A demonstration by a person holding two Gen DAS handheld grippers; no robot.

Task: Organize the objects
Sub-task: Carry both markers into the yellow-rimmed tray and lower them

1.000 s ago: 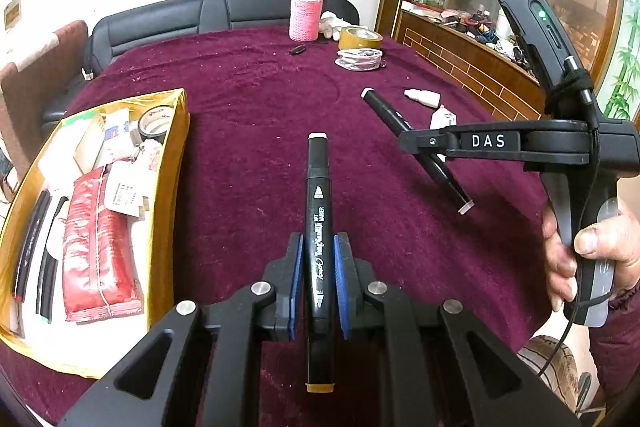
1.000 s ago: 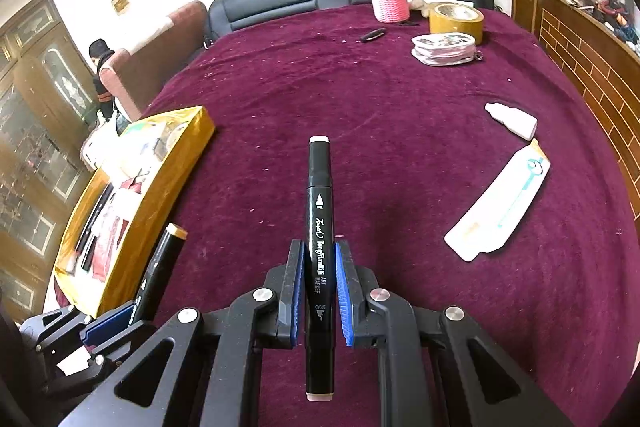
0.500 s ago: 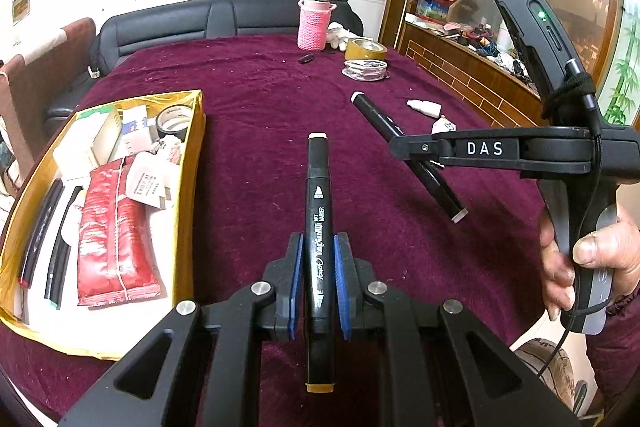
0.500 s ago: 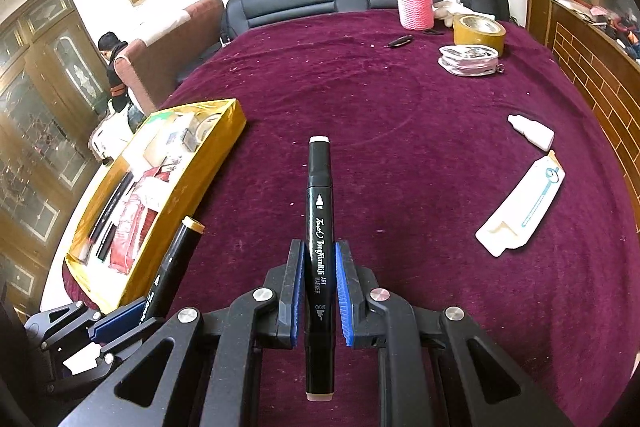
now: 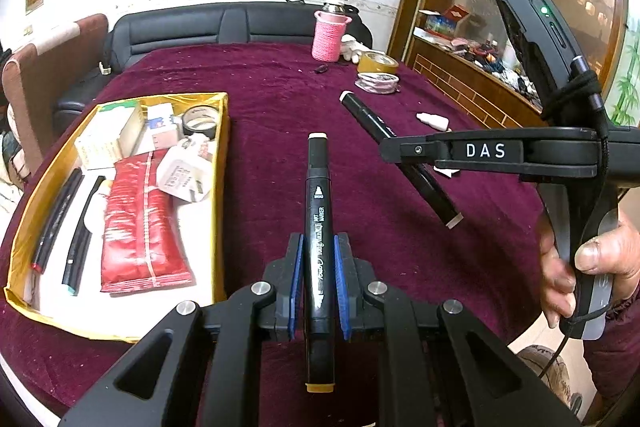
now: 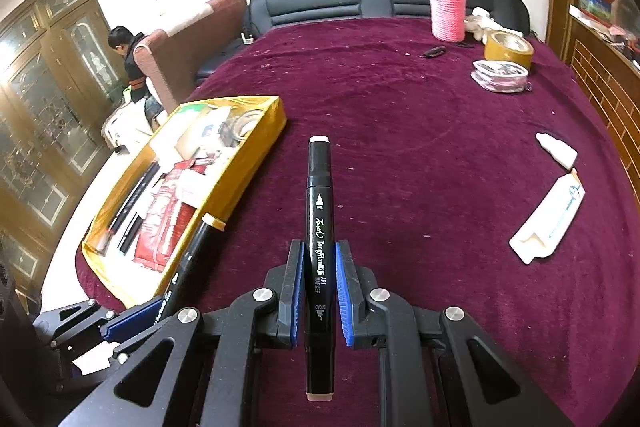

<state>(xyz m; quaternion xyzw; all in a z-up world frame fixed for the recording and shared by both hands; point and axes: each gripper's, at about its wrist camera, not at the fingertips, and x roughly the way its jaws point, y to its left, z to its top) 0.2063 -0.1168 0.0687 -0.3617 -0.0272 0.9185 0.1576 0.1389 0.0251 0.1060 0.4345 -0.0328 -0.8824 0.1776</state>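
Observation:
My left gripper [image 5: 318, 291] is shut on a black art marker [image 5: 318, 211] with a yellow end cap, held above the maroon table. My right gripper [image 6: 318, 291] is shut on a second black marker [image 6: 319, 211] with a pale end cap. In the left wrist view the right gripper and its marker [image 5: 396, 155] hang to the right. In the right wrist view the left gripper's marker [image 6: 192, 259] shows at lower left. A gold tray [image 5: 222, 155] at left holds two black markers [image 5: 56, 219], a red pouch [image 5: 136, 223], boxes and a tape roll; it also shows in the right wrist view [image 6: 256, 155].
On the table at right lie a small white bottle [image 6: 558, 151] and a white packet [image 6: 548, 219]. At the back stand a pink knitted cup [image 6: 447, 11], a brown tape roll [image 6: 508, 49] and a clear pouch [image 6: 500, 77]. A black sofa lies behind.
Both grippers, still holding their markers, have drawn back and swung left, so the gold tray sits closer and more fully in both views.

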